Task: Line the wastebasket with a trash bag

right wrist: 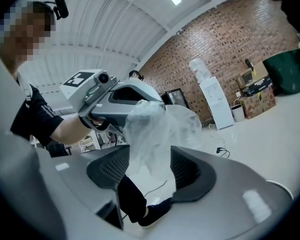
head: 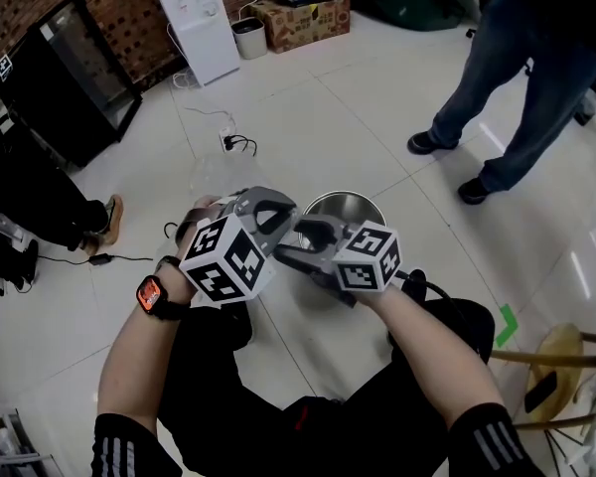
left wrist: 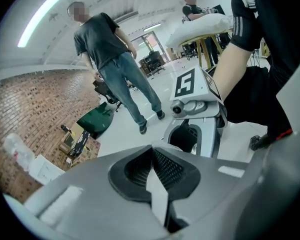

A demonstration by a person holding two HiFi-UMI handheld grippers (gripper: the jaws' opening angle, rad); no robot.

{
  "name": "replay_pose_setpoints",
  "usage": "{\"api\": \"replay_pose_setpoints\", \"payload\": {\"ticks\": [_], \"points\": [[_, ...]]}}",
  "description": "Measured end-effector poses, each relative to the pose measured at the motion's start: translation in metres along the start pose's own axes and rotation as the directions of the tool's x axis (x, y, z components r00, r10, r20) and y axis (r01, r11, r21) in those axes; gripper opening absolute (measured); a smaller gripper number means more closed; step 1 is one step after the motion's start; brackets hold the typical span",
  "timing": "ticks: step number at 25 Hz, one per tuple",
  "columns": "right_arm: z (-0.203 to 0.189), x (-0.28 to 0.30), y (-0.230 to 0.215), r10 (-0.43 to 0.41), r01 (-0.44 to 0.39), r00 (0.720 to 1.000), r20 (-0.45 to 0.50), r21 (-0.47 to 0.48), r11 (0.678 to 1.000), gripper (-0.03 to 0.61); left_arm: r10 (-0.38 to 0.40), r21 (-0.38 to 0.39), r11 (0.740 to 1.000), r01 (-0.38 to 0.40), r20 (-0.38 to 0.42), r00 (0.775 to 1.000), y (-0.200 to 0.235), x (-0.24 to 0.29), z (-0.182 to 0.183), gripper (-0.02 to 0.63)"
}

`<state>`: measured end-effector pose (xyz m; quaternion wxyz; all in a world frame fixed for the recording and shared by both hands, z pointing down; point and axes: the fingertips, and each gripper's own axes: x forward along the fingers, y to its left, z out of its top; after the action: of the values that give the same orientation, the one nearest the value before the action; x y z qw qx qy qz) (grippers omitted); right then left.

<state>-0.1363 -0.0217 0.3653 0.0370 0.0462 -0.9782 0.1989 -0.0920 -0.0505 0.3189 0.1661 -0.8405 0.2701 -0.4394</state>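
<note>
holding: left gripper (left wrist: 154,179) is clamping the trash bag (right wrist: 157,126);
right gripper (right wrist: 147,171): jaws are gaping around it;
wastebasket (head: 366,200): waiting unlined; next, likely spreading the mouth

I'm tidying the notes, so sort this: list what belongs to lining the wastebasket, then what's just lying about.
Job: trash bag, pinched in the shut left tool; open right tool around the bag's hanging film; wastebasket.
Lying about: power strip, cardboard boxes, water dispenser, small bin.

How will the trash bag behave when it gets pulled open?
Probably floppy and very light: the trash bag hangs crumpled from the shut left gripper. Likely slippery, since the film looks thin and glossy.
</note>
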Motion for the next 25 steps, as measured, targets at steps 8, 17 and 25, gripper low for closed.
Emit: {"api": "replay_pose_setpoints", "payload": {"ticks": [8, 17, 25], "points": [[-0.018, 0.007, 0.010, 0.032, -0.032, 0.999, -0.020, 0.031, 0.999, 0.273, 0.024, -0.071, 0.997, -0.016, 0.116, 0.993, 0.022, 0.007, 0.045, 0.002], [-0.024, 0.011, 0.003, 0.015, -0.019, 0.999, 0.037, 0.095, 0.995, 0.276, 0.053, -0.137, 0.990, -0.021, 0.236, 0.970, 0.045, 0.006, 0.088, 0.001], [-0.020, -0.019, -0.029, -0.144, 0.144, 0.989, 0.006, 0.049, 0.988, 0.006, 0.113, -0.160, 0.984, -0.082, 0.199, 0.973, 0.064, 0.005, 0.067, 0.001]]}}
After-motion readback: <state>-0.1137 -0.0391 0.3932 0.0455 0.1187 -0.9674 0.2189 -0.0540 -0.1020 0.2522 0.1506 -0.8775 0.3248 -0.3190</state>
